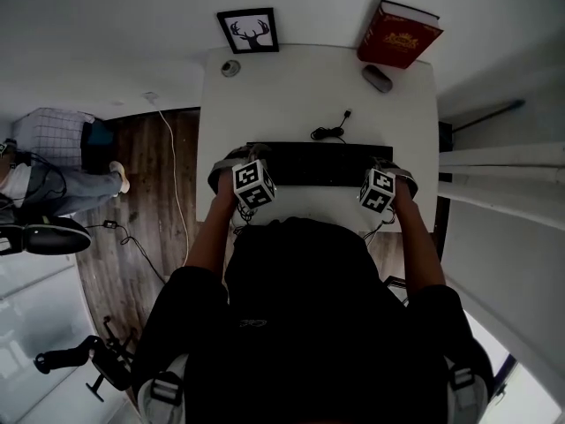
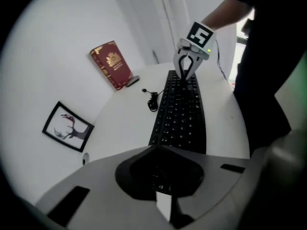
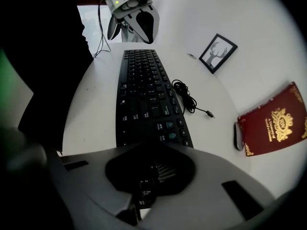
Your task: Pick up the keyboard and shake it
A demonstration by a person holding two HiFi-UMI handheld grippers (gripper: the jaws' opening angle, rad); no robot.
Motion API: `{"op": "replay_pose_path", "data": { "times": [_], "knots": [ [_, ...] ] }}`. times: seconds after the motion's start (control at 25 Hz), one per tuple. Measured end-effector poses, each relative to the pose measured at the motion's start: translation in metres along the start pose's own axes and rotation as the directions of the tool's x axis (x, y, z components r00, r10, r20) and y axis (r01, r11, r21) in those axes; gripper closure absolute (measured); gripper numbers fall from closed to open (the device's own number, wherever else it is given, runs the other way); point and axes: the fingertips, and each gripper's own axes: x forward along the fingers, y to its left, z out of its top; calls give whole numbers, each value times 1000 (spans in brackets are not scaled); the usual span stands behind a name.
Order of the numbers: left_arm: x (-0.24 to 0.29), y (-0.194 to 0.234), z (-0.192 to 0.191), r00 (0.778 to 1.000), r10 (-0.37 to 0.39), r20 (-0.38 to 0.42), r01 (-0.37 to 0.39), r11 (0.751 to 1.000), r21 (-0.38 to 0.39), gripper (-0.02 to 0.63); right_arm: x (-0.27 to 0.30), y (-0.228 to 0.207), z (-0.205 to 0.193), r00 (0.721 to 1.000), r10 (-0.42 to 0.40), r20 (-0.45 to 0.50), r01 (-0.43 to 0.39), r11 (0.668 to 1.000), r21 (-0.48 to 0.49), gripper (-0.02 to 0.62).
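Observation:
A black keyboard lies lengthwise across the white table, level with its top. My left gripper is shut on its left end. My right gripper is shut on its right end. In the left gripper view the keyboard runs from my left gripper to the right gripper at the far end. The right gripper view mirrors this: the keyboard enters my right gripper, and the left gripper clamps the far end. Whether the keyboard touches the table I cannot tell.
The keyboard's black cable coils just behind it. At the table's far edge stand a red book, a grey mouse, a framed deer picture and a small round object. A person is at the left on the wooden floor.

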Motion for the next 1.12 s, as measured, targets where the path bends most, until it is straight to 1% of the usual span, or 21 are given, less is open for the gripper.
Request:
{"op": "replay_pose_path", "data": {
  "times": [0.04,0.08,0.12,0.2,0.24,0.28,0.32,0.44,0.52,0.6,0.64,0.68,0.72,0.76,0.8,0.84,0.88,0.96,1.0,1.08,1.12],
  "knots": [
    [-3,0,0,999,54,-3,-54,996,-78,603,0,0,0,1000,-8,2,8,1000,1,564],
    [-8,1,-1,994,107,-1,-105,979,-174,603,0,-1,0,1000,-16,8,16,1000,8,565],
    [-13,0,-1,989,148,10,-139,949,-284,603,0,0,-1,1000,-25,19,24,1000,19,565],
    [-23,-10,0,981,190,48,-142,859,-492,603,0,0,-2,998,-54,46,52,998,37,568],
    [-26,-19,1,978,197,64,-128,817,-562,603,-1,0,-3,996,-75,58,73,997,35,570],
    [-29,-28,1,977,199,71,-117,789,-604,603,-1,-1,-3,993,-99,68,98,995,21,572],
    [-30,-38,1,978,197,68,-113,775,-622,603,-1,-2,-4,989,-124,76,125,992,-2,574],
    [-32,-71,-1,985,168,37,-104,754,-648,603,-1,-3,-6,978,-186,92,192,979,-63,574],
    [-33,-94,4,988,143,60,-66,736,-674,603,0,-2,-6,970,-216,108,224,973,-64,574],
    [-35,-109,12,985,144,100,-37,729,-683,603,1,2,-7,962,-237,133,241,970,-17,575],
    [-36,-111,17,980,159,121,-34,728,-684,603,0,3,-8,959,-245,141,244,970,26,574],
    [-37,-110,22,973,182,141,-36,726,-687,603,-3,4,-9,956,-256,144,246,966,84,574],
    [-39,-108,28,964,211,162,-42,721,-692,603,-10,4,-9,948,-281,150,256,953,164,574],
    [-40,-104,34,952,243,184,-46,711,-702,603,-22,2,-7,933,-320,165,272,927,259,574],
    [-43,-100,40,939,274,209,-45,699,-713,603,-36,0,-1,911,-366,190,283,890,356,574],
    [-46,-96,47,923,304,234,-43,688,-724,603,-51,0,8,885,-410,221,287,854,435,574],
    [-50,-93,54,906,334,260,-40,679,-733,603,-66,4,19,857,-447,254,289,827,483,574],
    [-67,-88,65,865,399,305,-46,668,-743,603,-93,18,45,805,-510,304,321,805,499,574],
    [-78,-87,68,841,433,324,-58,668,-742,603,-107,27,57,777,-543,318,352,794,495,574],
    [-103,-91,71,800,489,348,-92,672,-735,603,-136,44,75,716,-614,332,404,753,520,574],
    [-116,-96,72,783,512,353,-107,670,-735,603,-152,55,81,686,-643,340,413,729,546,574]
  ]
}}
